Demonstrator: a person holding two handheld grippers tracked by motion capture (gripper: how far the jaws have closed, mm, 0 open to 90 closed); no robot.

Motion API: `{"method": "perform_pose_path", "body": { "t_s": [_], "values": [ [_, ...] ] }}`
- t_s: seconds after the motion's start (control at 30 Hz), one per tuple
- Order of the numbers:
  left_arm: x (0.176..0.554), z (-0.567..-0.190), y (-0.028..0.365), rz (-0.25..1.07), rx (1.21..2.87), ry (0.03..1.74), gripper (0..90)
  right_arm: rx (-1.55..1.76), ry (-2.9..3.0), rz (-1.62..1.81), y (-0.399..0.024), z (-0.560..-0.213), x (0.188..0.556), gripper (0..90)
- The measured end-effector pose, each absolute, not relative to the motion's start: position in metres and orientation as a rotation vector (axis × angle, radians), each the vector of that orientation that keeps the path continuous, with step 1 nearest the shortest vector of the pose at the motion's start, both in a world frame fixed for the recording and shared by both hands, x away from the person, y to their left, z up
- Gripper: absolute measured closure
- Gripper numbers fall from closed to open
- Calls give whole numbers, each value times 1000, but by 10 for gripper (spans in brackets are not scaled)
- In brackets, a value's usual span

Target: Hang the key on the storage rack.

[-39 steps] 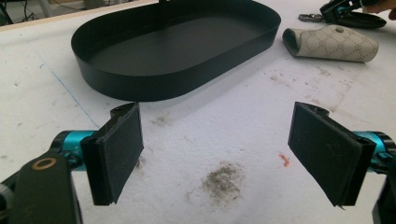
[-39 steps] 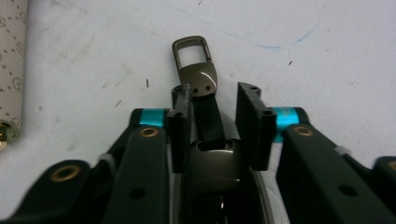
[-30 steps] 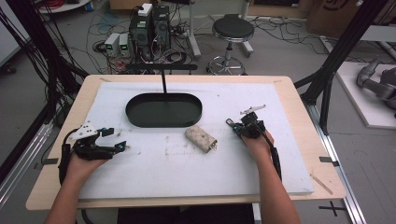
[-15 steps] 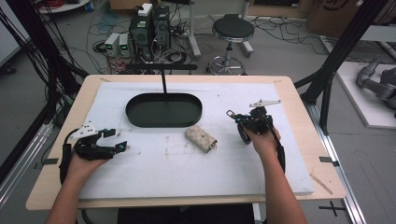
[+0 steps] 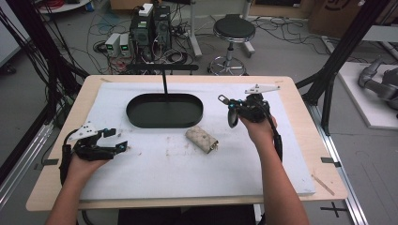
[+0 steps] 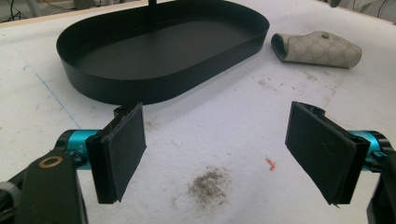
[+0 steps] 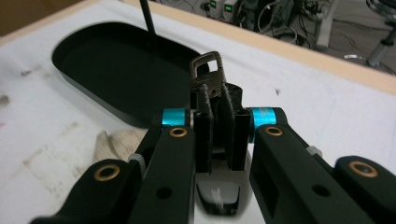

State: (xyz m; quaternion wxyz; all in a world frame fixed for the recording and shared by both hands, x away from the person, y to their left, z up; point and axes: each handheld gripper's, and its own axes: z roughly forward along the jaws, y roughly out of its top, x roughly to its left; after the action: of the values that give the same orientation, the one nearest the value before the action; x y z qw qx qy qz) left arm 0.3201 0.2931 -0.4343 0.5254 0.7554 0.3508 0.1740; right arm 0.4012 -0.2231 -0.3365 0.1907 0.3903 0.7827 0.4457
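- Two grippers are in my feeds, and I read the table (image 5: 291, 178) from its left side to its right.
- My left gripper (image 5: 111, 141) sits low over the white mat near the table's left edge, held in the left hand (image 5: 84, 161); its jaws are spread wide with nothing between them, and its own view shows bare, stained mat in the gap.
- Ahead of it and toward the middle lies the black oval tray (image 5: 164, 110), with nothing in it and a thin black post rising from its far rim; the left gripper view shows the tray (image 6: 159, 51) just beyond the jaws.
- Just right of the tray's near edge a beige patterned pouch (image 5: 201, 139) lies on its side on the mat, apart from both grippers; I also see it at the upper right of the left gripper view (image 6: 322, 49).
- My right gripper (image 5: 231, 108) is raised above the mat, right of the tray, held in the right hand (image 5: 258, 129); its jaws are clamped on a dark metal clasp (image 7: 208, 70), whose loop sticks up past the pads.
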Motion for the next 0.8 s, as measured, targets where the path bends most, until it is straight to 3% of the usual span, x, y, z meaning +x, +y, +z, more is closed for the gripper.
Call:
{"method": "perform_pose_path", "body": {
  "t_s": [0.8],
  "values": [
    [319,-431,294,444,1809,835,201,940,2208,1328,-165,-281,427,850]
  ]
}}
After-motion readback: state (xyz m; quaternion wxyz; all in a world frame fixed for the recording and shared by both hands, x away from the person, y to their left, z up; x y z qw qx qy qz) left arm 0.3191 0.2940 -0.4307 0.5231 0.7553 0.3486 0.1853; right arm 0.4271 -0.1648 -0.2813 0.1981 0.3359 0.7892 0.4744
